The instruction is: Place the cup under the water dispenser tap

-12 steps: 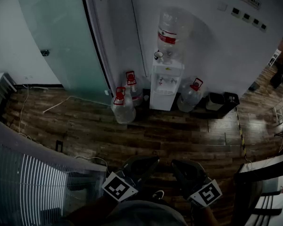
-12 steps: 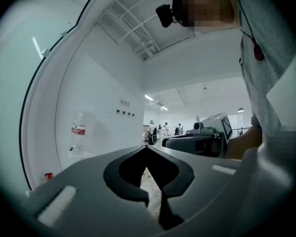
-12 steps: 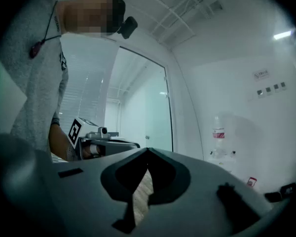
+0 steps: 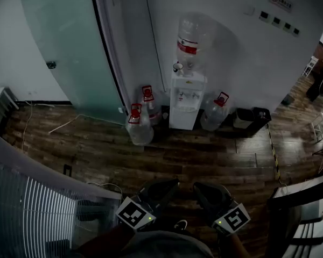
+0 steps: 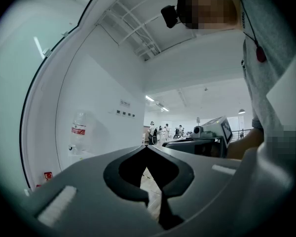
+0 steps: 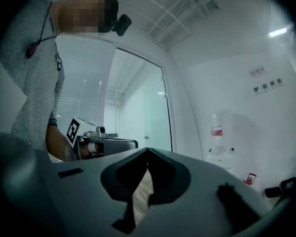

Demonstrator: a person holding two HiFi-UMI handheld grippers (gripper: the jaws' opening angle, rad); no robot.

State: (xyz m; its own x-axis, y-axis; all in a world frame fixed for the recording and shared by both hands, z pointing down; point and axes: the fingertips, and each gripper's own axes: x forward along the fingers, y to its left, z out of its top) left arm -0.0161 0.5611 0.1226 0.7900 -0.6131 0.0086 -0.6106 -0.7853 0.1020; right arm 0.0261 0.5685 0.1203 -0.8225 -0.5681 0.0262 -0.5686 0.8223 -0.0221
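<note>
A white water dispenser (image 4: 185, 98) stands against the far wall with a large clear bottle (image 4: 192, 39) on top. A small white cup (image 4: 177, 66) sits on the dispenser's top, left of the bottle. Both grippers are far from it, low in the head view and close to my body. My left gripper (image 4: 172, 183) is shut and holds nothing. My right gripper (image 4: 200, 187) is also shut and holds nothing. The left gripper view shows the dispenser (image 5: 79, 152) at the far left. In the right gripper view the dispenser (image 6: 222, 157) is at the right.
Spare water bottles with red caps stand on the wooden floor, two to the left (image 4: 140, 125) and one to the right (image 4: 215, 112) of the dispenser. A frosted glass door (image 4: 70, 47) is at left. A black bin (image 4: 253, 117) is at right. A slatted rail (image 4: 37, 214) curves at lower left.
The dispenser sits slightly higher and further left in the head view. Both grippers keep their places at the bottom, still shut.
</note>
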